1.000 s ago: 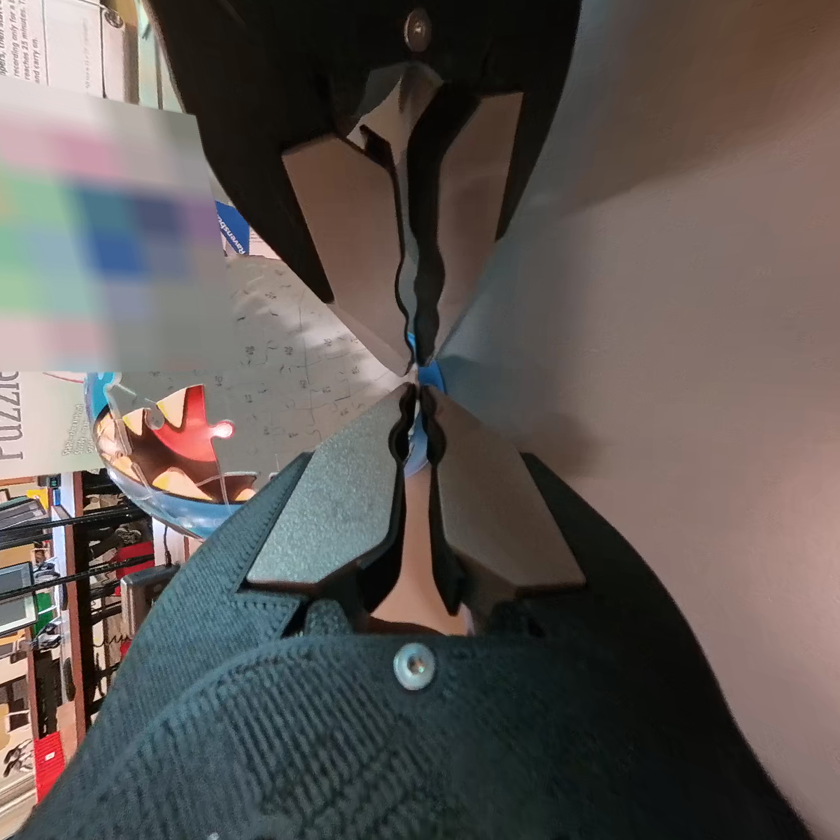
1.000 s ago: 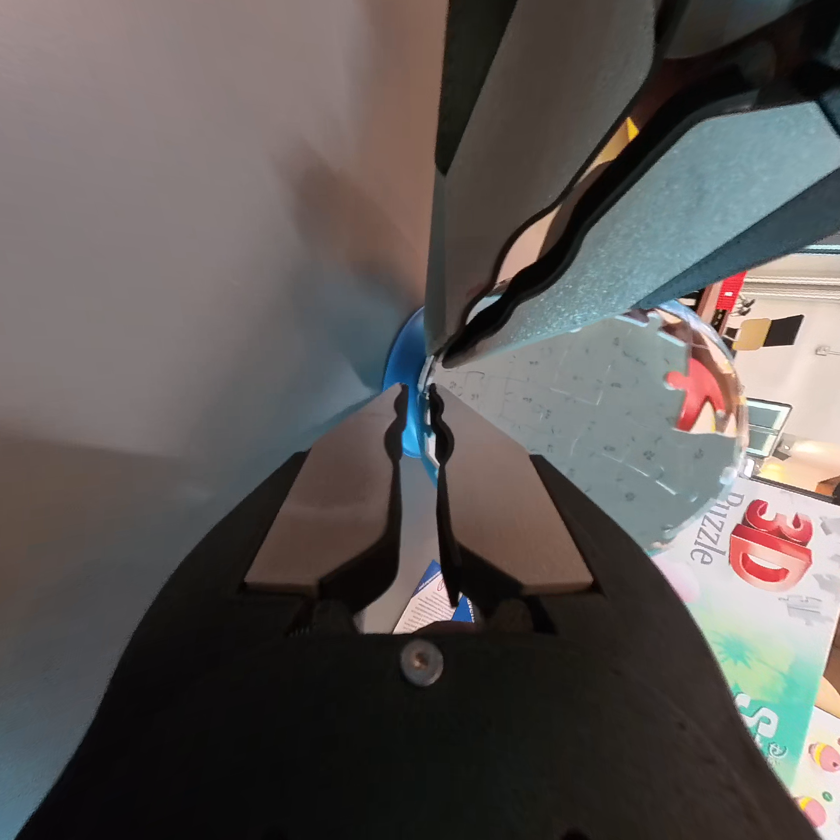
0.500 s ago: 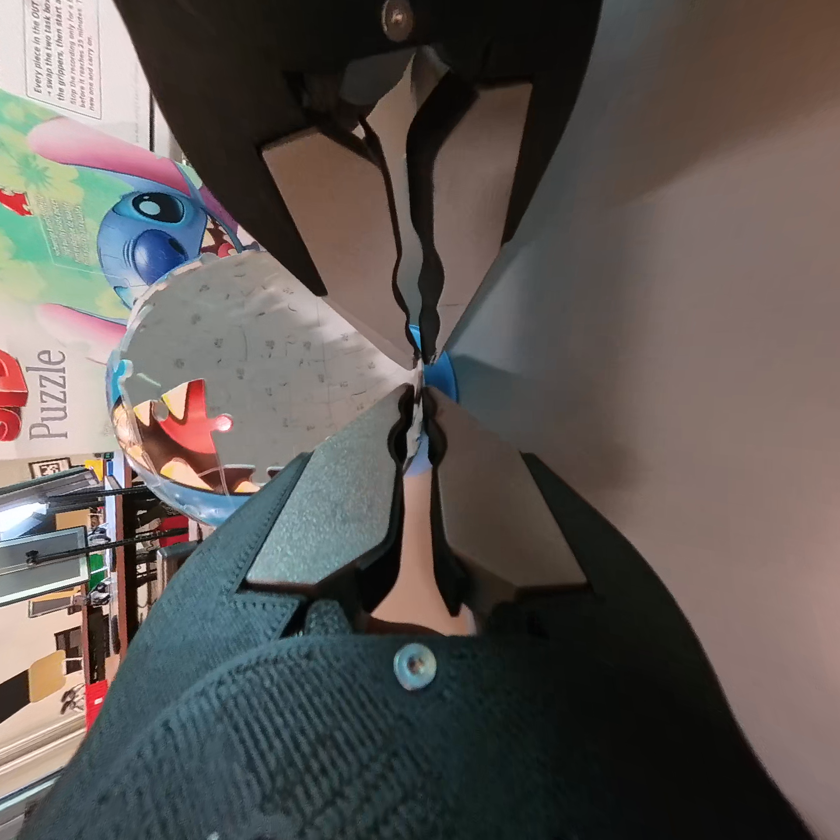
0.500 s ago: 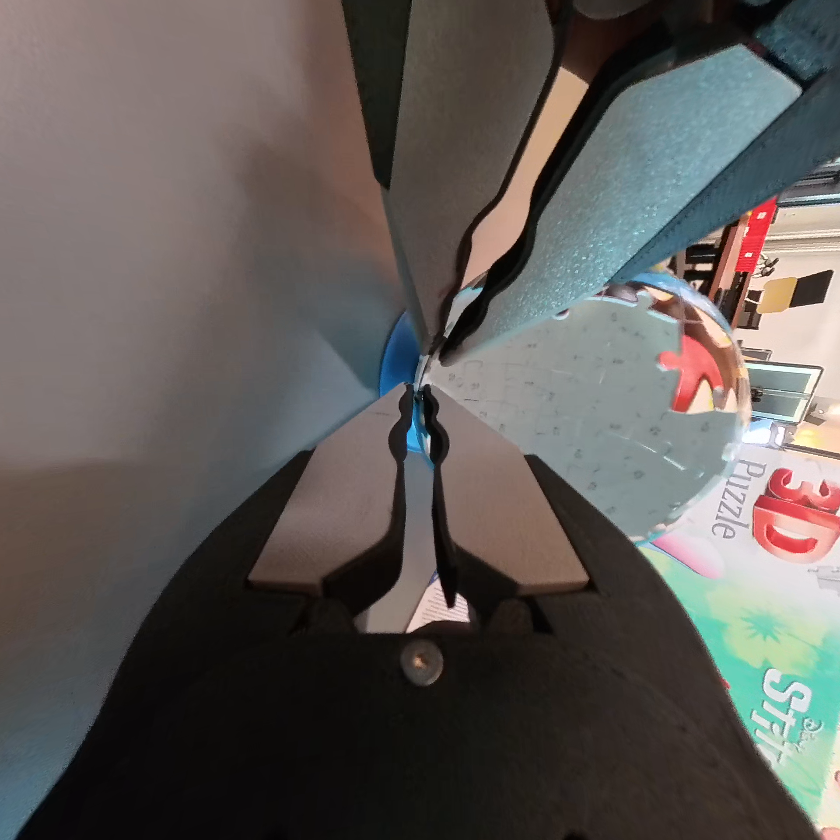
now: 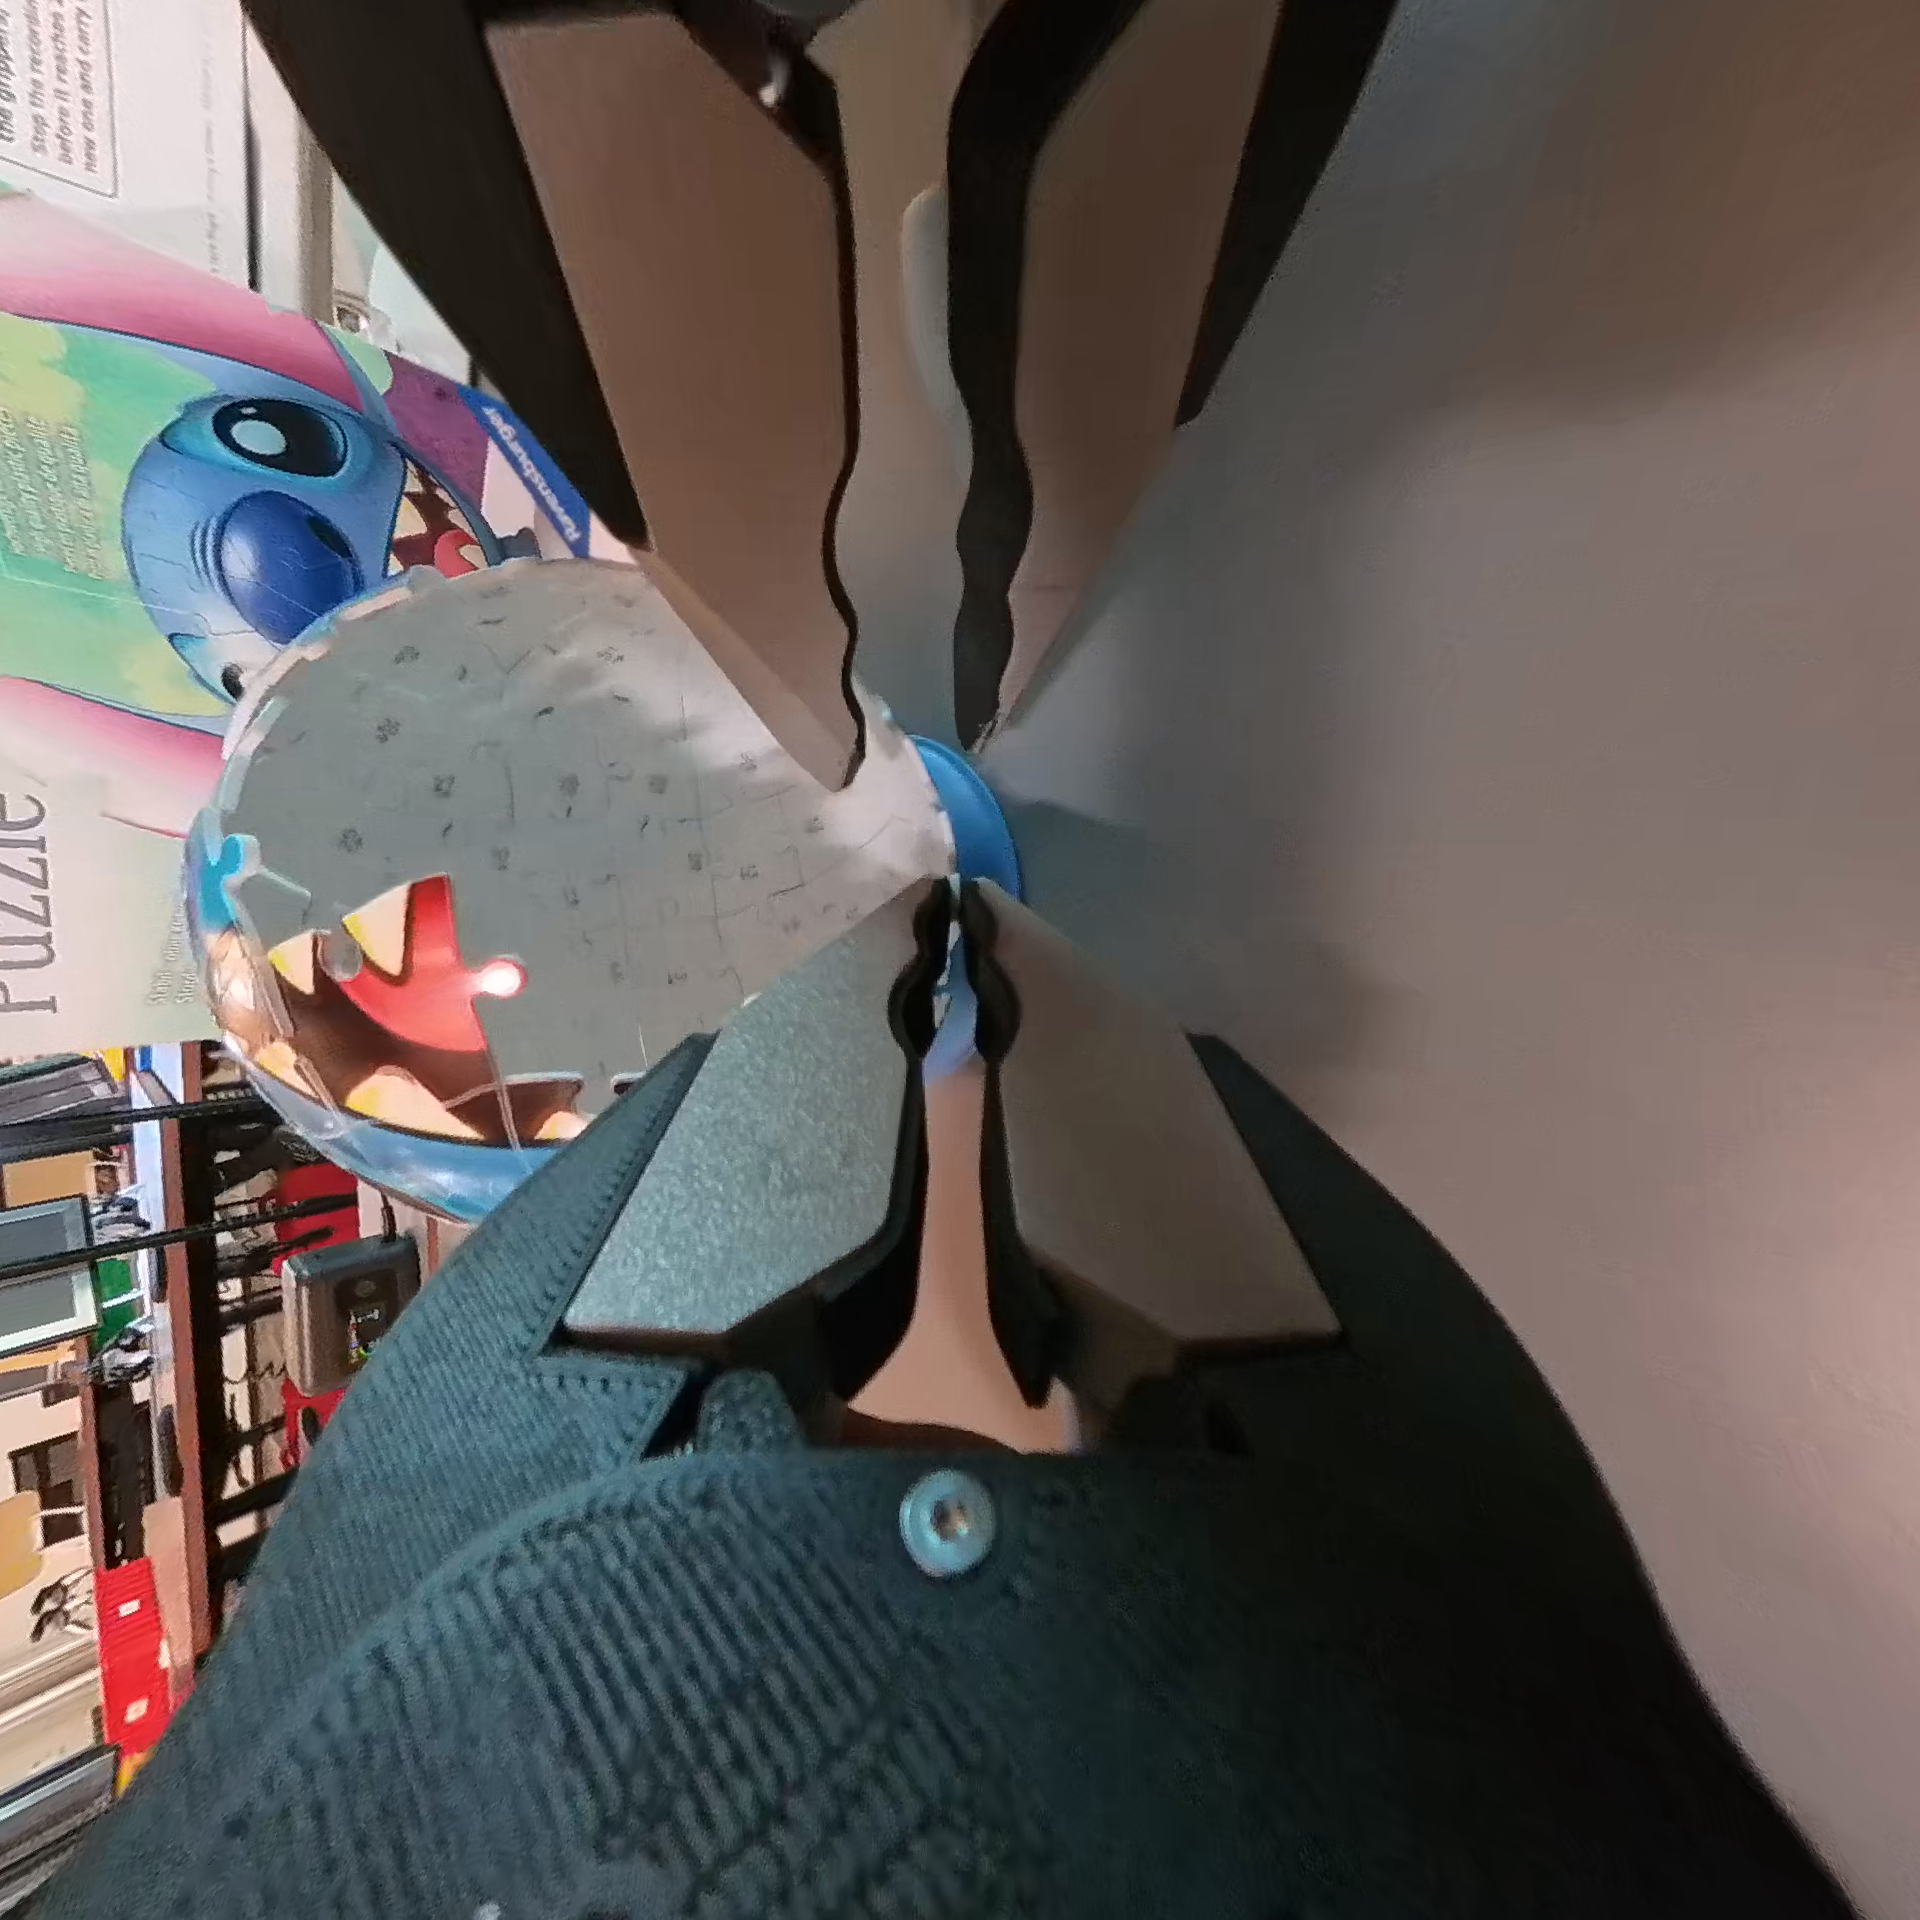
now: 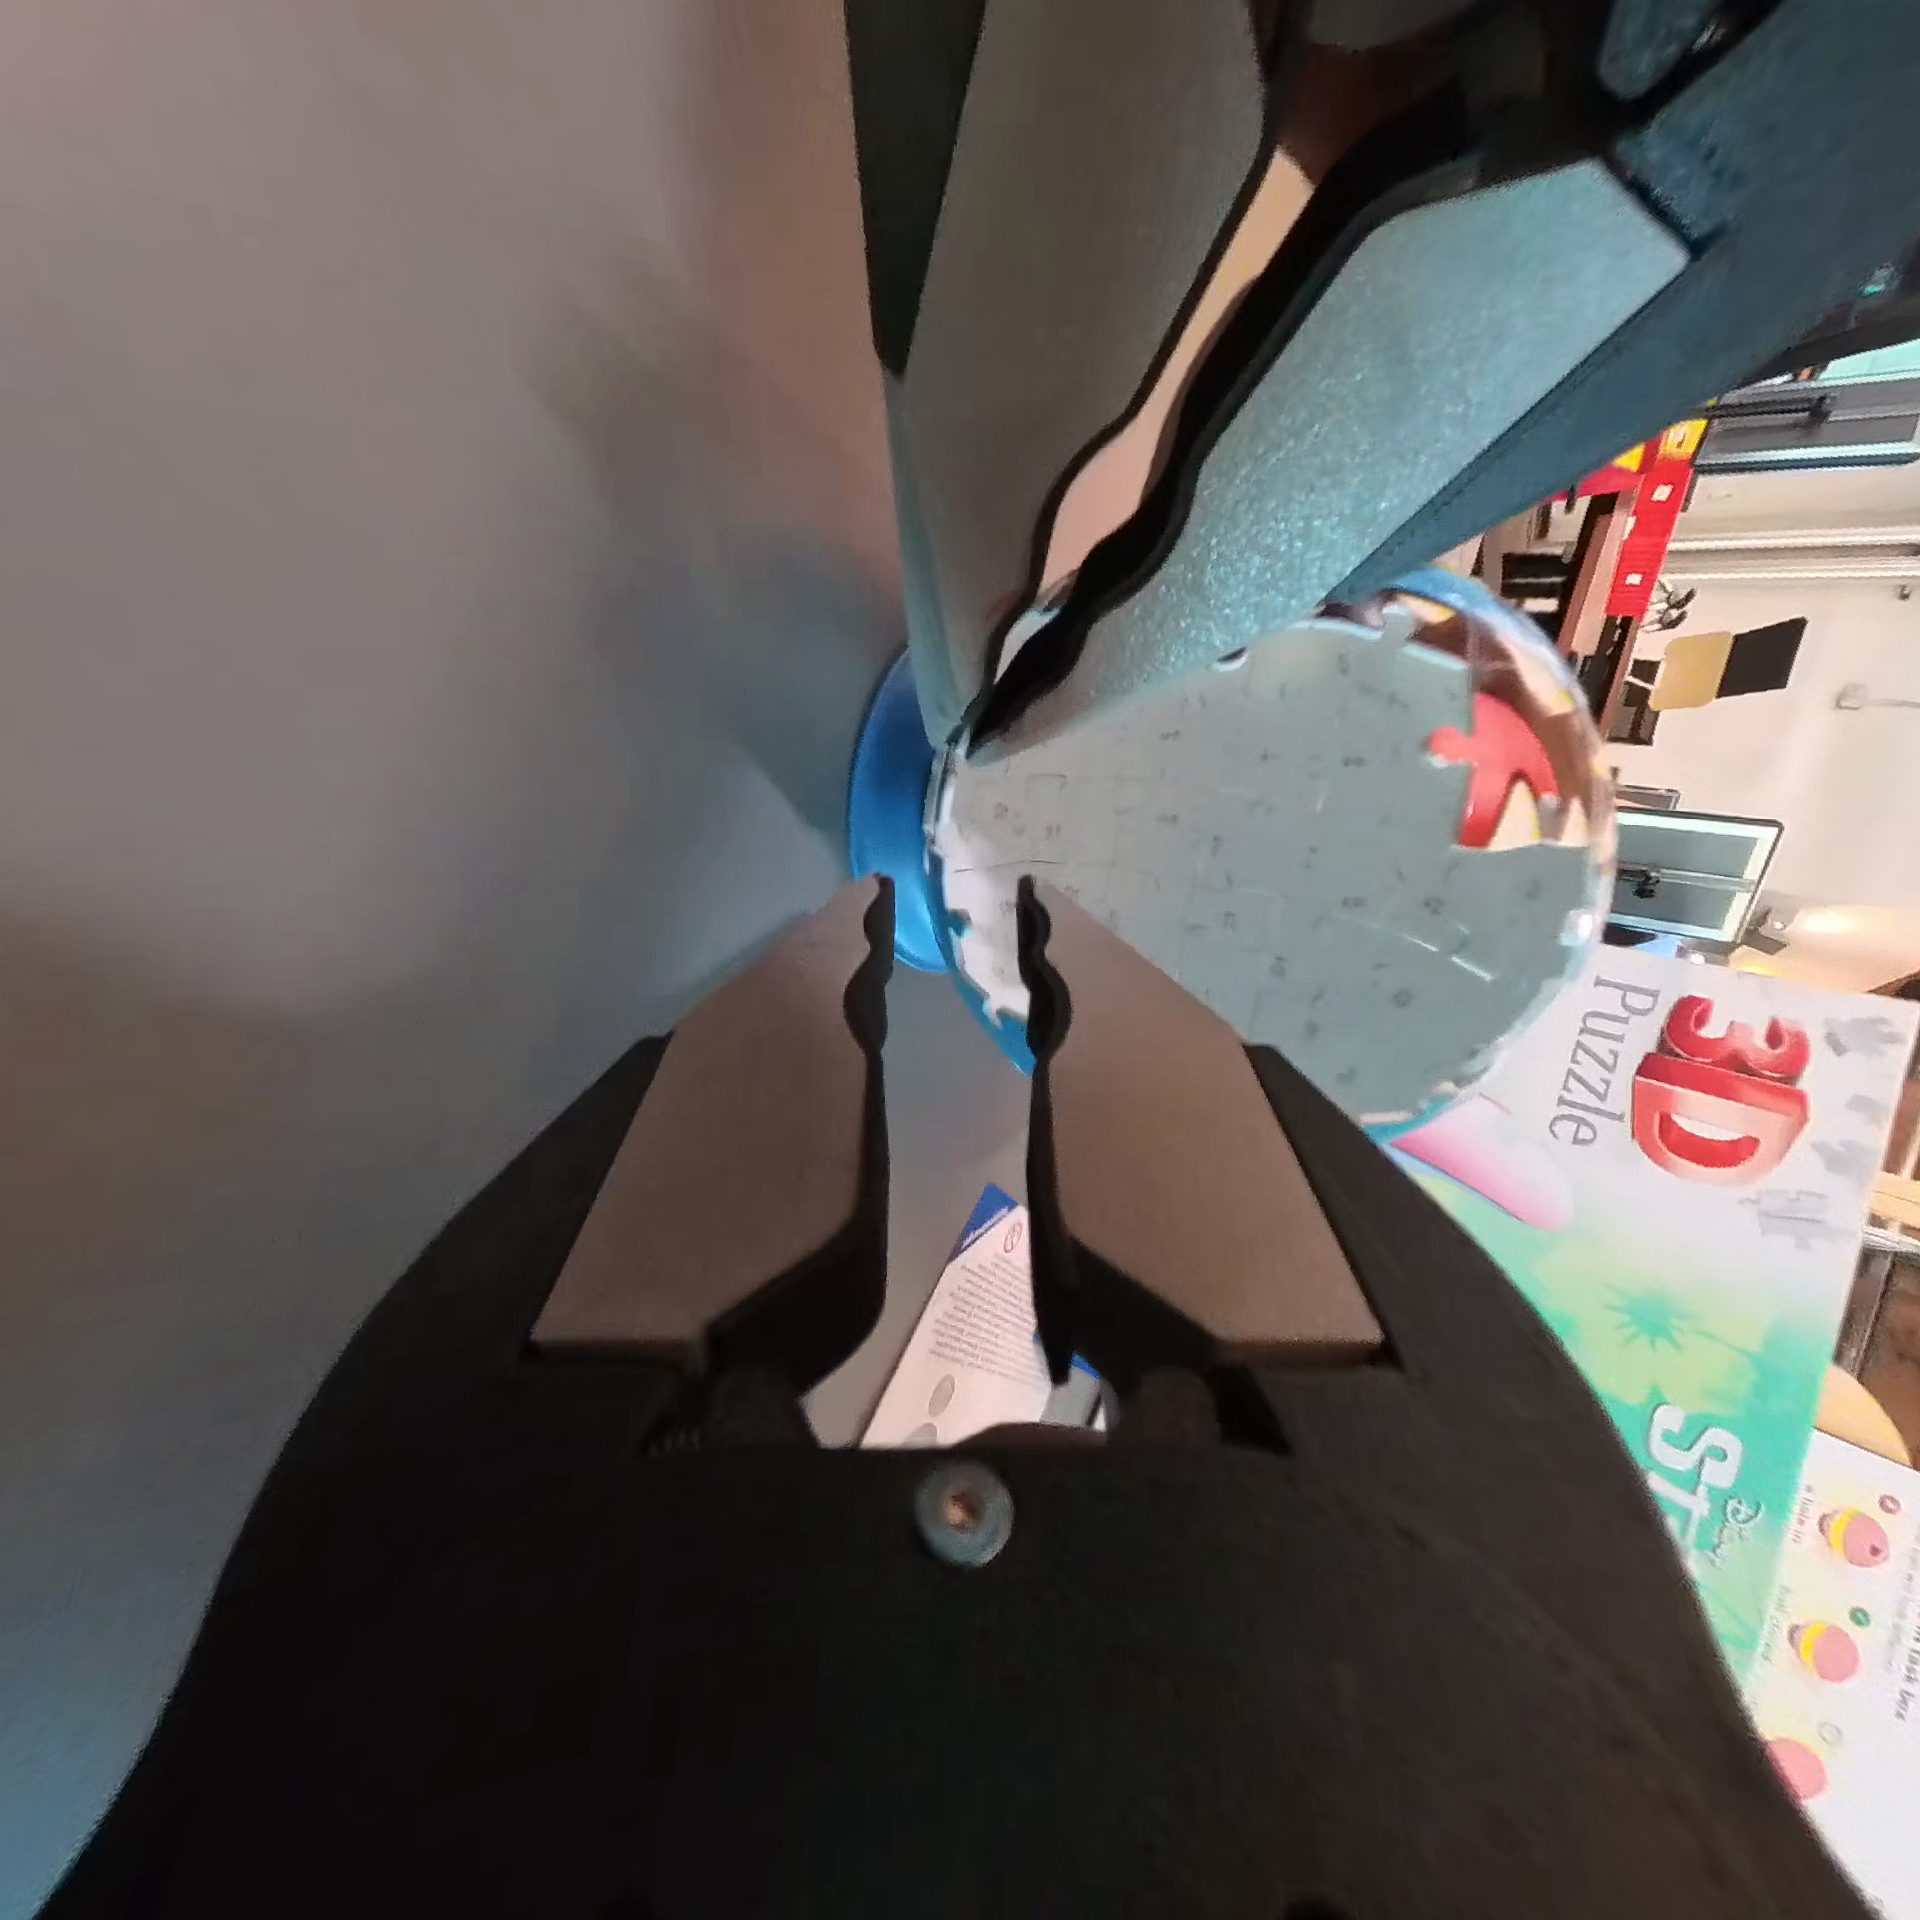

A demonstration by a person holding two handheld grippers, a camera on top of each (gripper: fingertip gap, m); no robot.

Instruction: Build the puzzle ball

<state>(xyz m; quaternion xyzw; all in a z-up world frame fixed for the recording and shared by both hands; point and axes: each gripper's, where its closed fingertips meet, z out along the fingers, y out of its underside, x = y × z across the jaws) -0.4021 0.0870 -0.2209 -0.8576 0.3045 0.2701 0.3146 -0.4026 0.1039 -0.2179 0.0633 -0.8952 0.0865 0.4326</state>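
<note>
- Up close, a pale table top (image 5: 1558,727) fills most of both wrist views, with the scene turned on its side.
- Behind the ball, a colourful puzzle box (image 6: 1683,1247) — green, pink and white, with a blue cartoon figure — stands upright; it also shows in the left wrist view (image 5: 208,499).
- At centre, the puzzle ball (image 5: 540,810) sits half built, a shell of grey-backed pieces with a jagged gap showing red and yellow inside; it rests on a round blue stand (image 5: 977,831) on the table.
- From below, the left gripper (image 5: 951,899), dark green, has its fingers nearly together, pinching the ball's edge just beside the stand.
- Opposite, the right gripper (image 6: 951,894), black, has its fingers parted — they straddle the ball's lower rim (image 6: 982,935) without closing on it.
- Between the right fingers, a blue-and-white leaflet (image 6: 977,1320) lies on the table.
</note>
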